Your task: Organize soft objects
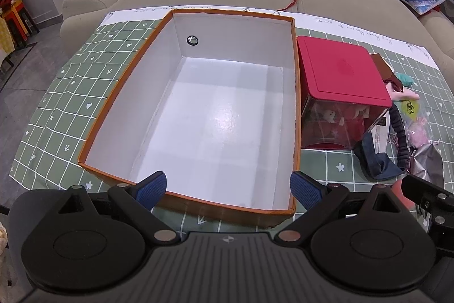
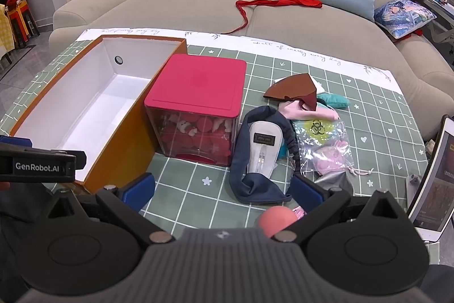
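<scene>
Left gripper [image 1: 228,186]: jaws spread wide and released, grasping nothing; blue ribbed pads [image 1: 151,188] poised over the near rim of the orange box [image 1: 124,93].
Right gripper [image 2: 224,189]: jaws also released and wide apart, hovering above the green grid tablecloth [image 2: 283,70], just near of the soft pile.
Orange box: rigid cardboard, rectangular, orange outside, glossy white inside; a round grommet hole [image 1: 192,40] in its far wall. It stands at the left of the table.
Red-lidded case [image 2: 198,107]: cube with clear plastic walls and a matte red lid, touching the box's right side; small plush figures inside.
Soft objects: lying in a heap right of the case; a navy fabric pouch [image 2: 255,186] with a grey panel, a brown leather-like piece [image 2: 292,90], a teal cushion-shaped item [image 2: 334,101], and a clear zip bag [image 2: 323,144] holding something pink.
Only the right wrist view shows: a coral ball [image 2: 276,220] near the gripper, the whole pile, and a tablet [image 2: 434,175] at the right edge.
Only the left wrist view shows: the box's full white floor.
Behind: a beige sofa [image 2: 198,4] with a red ribbon [image 2: 281,2] on its seat.
</scene>
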Tool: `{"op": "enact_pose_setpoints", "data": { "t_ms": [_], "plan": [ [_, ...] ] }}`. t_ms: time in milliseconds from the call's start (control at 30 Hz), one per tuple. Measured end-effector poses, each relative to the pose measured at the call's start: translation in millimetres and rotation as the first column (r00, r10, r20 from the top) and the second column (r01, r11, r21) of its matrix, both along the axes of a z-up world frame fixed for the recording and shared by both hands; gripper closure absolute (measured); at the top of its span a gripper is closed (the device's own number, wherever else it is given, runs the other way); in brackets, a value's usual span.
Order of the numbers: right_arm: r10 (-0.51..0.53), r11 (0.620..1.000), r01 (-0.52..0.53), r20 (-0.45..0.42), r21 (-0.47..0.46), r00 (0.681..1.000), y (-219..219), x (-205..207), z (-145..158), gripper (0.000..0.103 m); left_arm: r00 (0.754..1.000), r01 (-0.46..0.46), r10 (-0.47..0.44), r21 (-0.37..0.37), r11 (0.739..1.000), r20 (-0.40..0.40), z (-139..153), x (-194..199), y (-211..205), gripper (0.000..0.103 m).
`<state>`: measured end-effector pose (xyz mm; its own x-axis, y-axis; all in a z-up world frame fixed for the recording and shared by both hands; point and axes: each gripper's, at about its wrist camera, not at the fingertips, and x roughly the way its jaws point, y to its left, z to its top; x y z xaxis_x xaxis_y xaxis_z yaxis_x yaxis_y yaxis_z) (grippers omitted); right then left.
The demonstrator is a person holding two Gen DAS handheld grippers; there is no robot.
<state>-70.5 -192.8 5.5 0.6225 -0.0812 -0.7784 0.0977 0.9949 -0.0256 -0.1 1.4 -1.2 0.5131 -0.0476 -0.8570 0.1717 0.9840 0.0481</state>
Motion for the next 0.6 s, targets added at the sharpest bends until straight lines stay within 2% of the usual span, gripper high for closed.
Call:
{"op": "enact_pose_setpoints", "data": {
  "t_ms": [600],
  "plan": [
    [0.004, 1.0, -0.004, -0.01, -0.003, 1.0, 0.6, 0.3, -1.6, 0.003, 1.0, 0.002, -0.002, 0.003, 1.0, 0.005, -0.9, 0.9, 0.3, 0.0]
  ]
}}
